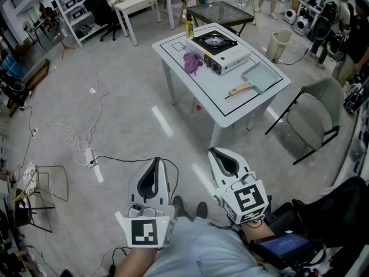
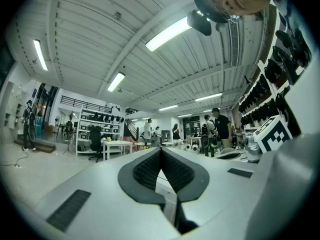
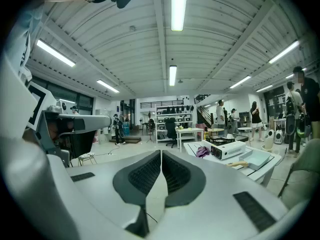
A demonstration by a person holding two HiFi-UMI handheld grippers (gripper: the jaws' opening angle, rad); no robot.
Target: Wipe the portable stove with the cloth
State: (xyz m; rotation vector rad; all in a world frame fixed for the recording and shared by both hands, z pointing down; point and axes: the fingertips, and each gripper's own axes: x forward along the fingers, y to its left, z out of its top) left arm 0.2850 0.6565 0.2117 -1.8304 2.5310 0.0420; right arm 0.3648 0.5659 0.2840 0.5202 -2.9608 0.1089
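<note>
The portable stove (image 1: pixel 221 50), white with a black burner top, sits on a white table (image 1: pixel 265 97) far ahead of me. A purple cloth (image 1: pixel 192 63) lies crumpled against the stove's left side. In the right gripper view the stove (image 3: pixel 226 148) and cloth (image 3: pixel 203 151) show small at the right. My left gripper (image 1: pixel 155 161) and right gripper (image 1: pixel 215 151) hang low by my body, well short of the table. Both have their jaws shut with nothing between them. The left gripper (image 2: pixel 161 150) points level across the room, and the right gripper (image 3: pixel 161 153) faces the room with the table off to its right.
On the table lie a grey square pan (image 1: pixel 260 77) with a wooden handle (image 1: pixel 240 89) and a yellow bottle (image 1: pixel 189 26). A grey chair (image 1: pixel 316 114) stands right of the table. Cables and a power strip (image 1: pixel 87 156) lie on the floor at left. People stand in the background.
</note>
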